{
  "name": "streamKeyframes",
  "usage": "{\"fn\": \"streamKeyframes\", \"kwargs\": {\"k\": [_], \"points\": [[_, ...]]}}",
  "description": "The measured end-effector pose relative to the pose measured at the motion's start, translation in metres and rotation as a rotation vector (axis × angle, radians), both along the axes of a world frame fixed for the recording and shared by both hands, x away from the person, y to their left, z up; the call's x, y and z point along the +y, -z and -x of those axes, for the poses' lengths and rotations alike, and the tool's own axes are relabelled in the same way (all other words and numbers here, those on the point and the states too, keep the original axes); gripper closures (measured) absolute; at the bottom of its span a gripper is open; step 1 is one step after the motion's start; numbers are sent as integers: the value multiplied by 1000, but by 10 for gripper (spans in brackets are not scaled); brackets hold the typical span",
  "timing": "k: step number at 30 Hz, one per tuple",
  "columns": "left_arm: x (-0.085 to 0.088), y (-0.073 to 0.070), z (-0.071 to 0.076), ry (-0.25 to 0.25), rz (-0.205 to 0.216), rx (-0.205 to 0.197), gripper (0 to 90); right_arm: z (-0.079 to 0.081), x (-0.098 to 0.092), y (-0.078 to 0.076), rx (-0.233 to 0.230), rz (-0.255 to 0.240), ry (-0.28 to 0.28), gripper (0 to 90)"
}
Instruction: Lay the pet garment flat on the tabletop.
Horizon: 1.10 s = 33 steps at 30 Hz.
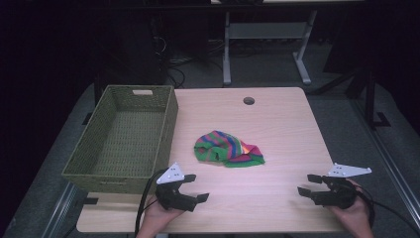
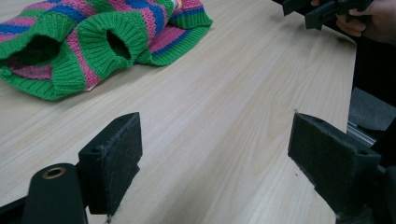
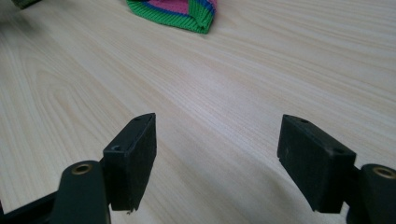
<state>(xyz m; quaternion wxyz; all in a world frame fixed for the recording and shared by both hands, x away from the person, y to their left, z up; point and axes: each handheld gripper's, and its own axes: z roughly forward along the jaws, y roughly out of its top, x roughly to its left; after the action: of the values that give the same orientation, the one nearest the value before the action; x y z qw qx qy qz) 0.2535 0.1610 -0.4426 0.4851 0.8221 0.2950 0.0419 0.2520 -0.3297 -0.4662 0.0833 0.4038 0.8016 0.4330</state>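
Observation:
A small striped knitted garment (image 1: 227, 149), green, pink, blue and orange, lies crumpled at the middle of the light wooden table (image 1: 277, 119). My left gripper (image 1: 197, 187) rests near the table's front edge, left of centre, open with nothing between its jaws. In the left gripper view the knitted garment (image 2: 93, 42) lies ahead at the upper left, apart from the open left gripper (image 2: 215, 158). My right gripper (image 1: 305, 184) is at the front right, also open and empty. In the right gripper view the garment's green hem (image 3: 180, 11) is far ahead of the right gripper (image 3: 217, 154).
A green woven basket (image 1: 124, 141) with nothing visible inside stands along the table's left side, close to my left gripper. A round cable hole (image 1: 248, 101) sits near the table's far edge. Table legs and dark floor lie beyond. The other hand and gripper (image 2: 327, 10) appear at the top right of the left gripper view.

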Motion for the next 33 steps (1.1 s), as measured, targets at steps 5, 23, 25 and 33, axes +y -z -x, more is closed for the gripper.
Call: {"fn": "streamKeyframes", "kwargs": {"k": [5,23,25,33], "points": [[-3,1,-1,8,-9,0,174,-1,-1,1,7,2,-10,279],[3,-1,0,2,22,-12,174,-3,34,-17,-34,41,-97,276],[3,-1,0,-4,21,-6,174,-5,37,-21,-35,33,-113,276],[5,0,-1,-2,21,-9,174,-19,46,-35,-1,22,-160,276]]}}
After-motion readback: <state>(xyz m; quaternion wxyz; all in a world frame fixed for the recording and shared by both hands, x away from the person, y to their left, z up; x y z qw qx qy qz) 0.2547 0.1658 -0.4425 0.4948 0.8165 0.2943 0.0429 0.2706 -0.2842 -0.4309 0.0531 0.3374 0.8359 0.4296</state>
